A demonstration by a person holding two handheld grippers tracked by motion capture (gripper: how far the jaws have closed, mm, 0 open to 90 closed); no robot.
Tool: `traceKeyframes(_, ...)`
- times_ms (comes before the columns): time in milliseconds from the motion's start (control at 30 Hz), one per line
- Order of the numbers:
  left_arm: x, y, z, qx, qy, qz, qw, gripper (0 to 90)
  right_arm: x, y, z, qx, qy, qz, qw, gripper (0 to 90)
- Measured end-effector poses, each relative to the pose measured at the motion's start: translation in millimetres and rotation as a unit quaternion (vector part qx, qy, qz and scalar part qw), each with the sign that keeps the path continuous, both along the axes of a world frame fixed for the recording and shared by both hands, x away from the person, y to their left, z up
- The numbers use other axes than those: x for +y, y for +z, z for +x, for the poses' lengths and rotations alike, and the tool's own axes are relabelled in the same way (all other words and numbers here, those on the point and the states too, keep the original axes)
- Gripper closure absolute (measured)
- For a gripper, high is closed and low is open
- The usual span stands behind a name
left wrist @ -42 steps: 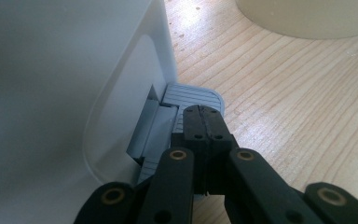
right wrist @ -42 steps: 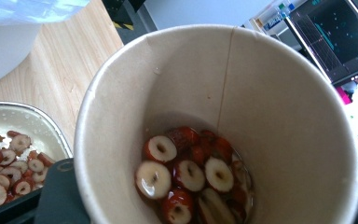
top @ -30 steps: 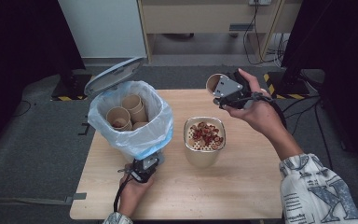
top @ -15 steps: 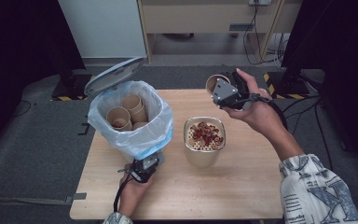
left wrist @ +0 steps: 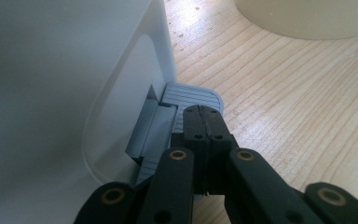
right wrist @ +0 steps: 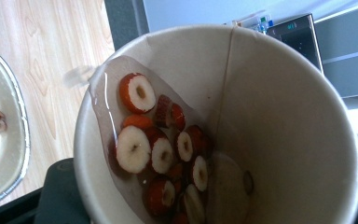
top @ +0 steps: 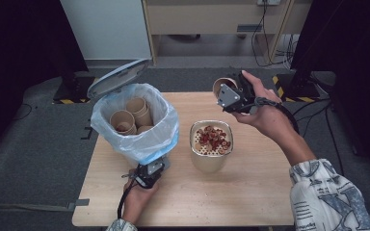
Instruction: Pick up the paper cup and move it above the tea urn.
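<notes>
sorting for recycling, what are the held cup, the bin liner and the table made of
Cup: seemingly matte beige paper, with a glued side seam and liquid inside, so probably coated. Bin liner: thin translucent bluish plastic film, crinkled over the rim. Table: pale wood or wood-look laminate, visible grain.

The paper cup (right wrist: pixel 223 126) is pale beige, with a seam running down its inside wall, and is held tilted above the far right part of the wooden table, its mouth turned toward the strainer. Inside, a pool of clear liquid has run to the low side, carrying red-skinned fruit slices (right wrist: pixel 161 151) with white, holed centres. The pedal (left wrist: pixel 186 100) of the white bin is grey and ribbed, lying at the bin's foot just above the tabletop.
</notes>
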State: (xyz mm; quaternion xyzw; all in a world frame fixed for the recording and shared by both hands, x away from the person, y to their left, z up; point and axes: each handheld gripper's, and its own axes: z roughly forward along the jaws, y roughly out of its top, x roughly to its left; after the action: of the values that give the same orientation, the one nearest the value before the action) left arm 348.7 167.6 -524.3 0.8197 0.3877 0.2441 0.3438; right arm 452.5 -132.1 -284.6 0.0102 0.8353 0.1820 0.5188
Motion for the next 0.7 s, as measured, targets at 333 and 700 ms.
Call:
traceKeyframes(333,0.2,0.0,0.3,0.000,-0.002,0.000,1.0000,89.3,1.3,3.7,-1.0,-0.003,0.000,0.003,1.0000,31.8)
traceKeyframes(700,0.2,0.0,0.2,0.001,-0.001,-0.002,1.0000,89.3,4.4,9.0,-3.5,-0.018,0.006,-0.025,0.9995,31.8)
